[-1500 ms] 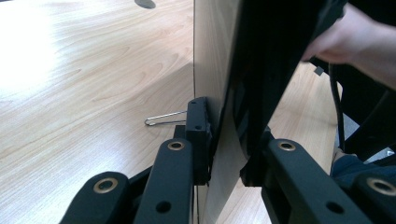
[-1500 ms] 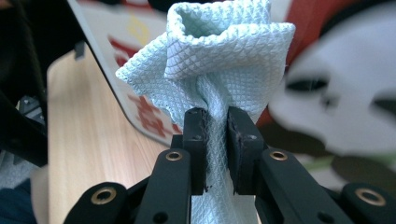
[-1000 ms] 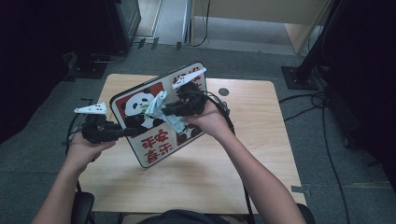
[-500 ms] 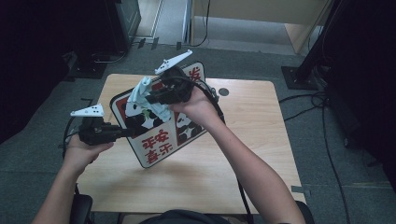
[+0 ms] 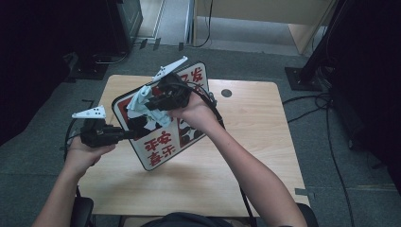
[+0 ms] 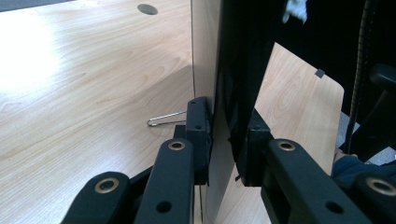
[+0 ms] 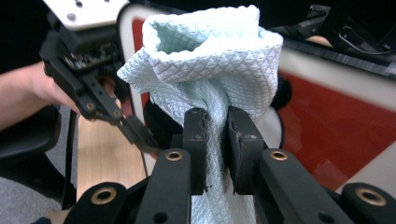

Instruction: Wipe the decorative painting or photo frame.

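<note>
With my left gripper (image 5: 135, 133) clamping the sign board (image 5: 163, 142) at frame centre and my right gripper (image 7: 215, 135) pinching the cloth (image 7: 210, 51) against it, hard wiping could twist the board loose.

Red-white panda sign (image 5: 163, 142) tilted up off the table, clamped at its left edge; pale-green waffle cloth (image 5: 144, 101) bunched and pressed against its face.

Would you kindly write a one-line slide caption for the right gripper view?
Right gripper pinches a pale-green waffle-weave cloth before a red-and-white panda sign board.
</note>
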A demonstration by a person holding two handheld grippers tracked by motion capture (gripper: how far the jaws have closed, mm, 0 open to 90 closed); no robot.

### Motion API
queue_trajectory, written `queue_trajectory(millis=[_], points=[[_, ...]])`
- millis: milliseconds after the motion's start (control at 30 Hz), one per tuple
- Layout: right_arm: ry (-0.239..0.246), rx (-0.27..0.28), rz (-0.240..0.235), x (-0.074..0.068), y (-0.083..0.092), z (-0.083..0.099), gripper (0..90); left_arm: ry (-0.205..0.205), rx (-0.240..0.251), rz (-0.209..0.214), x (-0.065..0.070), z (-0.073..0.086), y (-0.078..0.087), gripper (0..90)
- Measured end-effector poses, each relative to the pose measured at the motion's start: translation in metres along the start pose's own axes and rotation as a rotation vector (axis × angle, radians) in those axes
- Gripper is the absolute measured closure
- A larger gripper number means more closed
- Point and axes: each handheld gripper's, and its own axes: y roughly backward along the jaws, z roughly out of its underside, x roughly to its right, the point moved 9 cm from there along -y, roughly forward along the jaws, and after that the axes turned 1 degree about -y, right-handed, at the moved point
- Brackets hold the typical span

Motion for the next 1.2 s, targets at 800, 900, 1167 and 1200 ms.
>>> queue_trajectory(millis=[800, 900, 1167, 1200], points=[[-0.061, 0.012, -0.037, 0.005, -0.023, 0.053, 79.4, 0.003, 0.000, -0.005, -0.001, -0.001, -0.002, 78.2], [-0.068, 0.012, -0.039, 0.005, -0.024, 0.057, 79.4, 0.003, 0.000, -0.005, -0.001, -0.001, -0.002, 78.2], [-0.044, -0.007, -0.030, 0.004, -0.032, 0.074, 79.4, 0.003, 0.000, -0.003, -0.001, -0.001, -0.002, 78.1], [-0.043, -0.005, -0.033, 0.004, -0.033, 0.076, 79.4, 0.004, -0.003, 0.000, -0.001, 0.000, -0.002, 78.0]])
